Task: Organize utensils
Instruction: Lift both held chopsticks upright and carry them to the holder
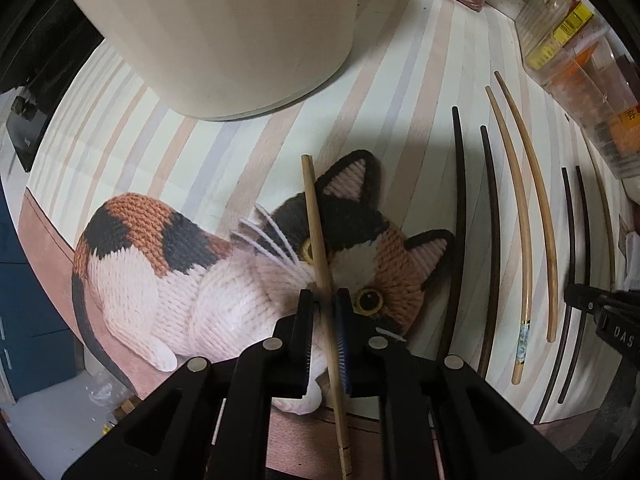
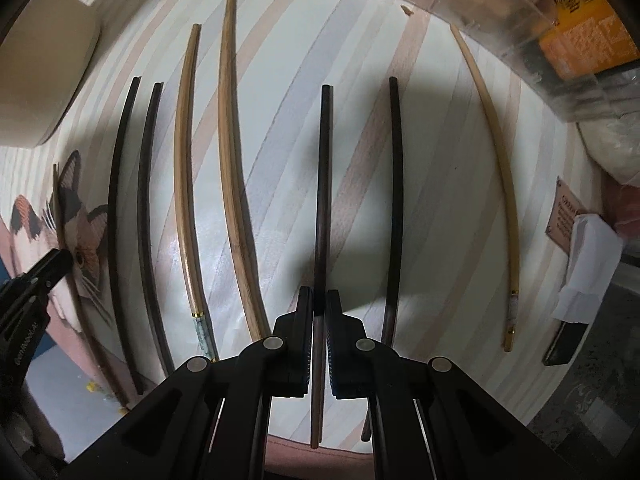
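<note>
My left gripper [image 1: 323, 294] is shut on a light bamboo chopstick [image 1: 318, 240], held over the cat picture on the striped mat [image 1: 140, 152]. My right gripper [image 2: 319, 294] is shut on a dark brown chopstick [image 2: 323, 184] over the mat's middle [image 2: 288, 80]. Beside it lie a second dark chopstick [image 2: 394, 200], two dark ones [image 2: 120, 184] at left, two tan ones [image 2: 228, 140], and a pale one [image 2: 496, 148] at right. The same row shows in the left wrist view [image 1: 520, 208]. The left gripper shows at the right wrist view's left edge [image 2: 48, 268].
A cream round container [image 1: 224, 32] stands behind the cat picture, also at upper left in the right wrist view [image 2: 40, 64]. A clear plastic box of packets [image 1: 580, 72] borders the mat's far right. Folded paper and a dark object [image 2: 580, 272] lie off the mat's right edge.
</note>
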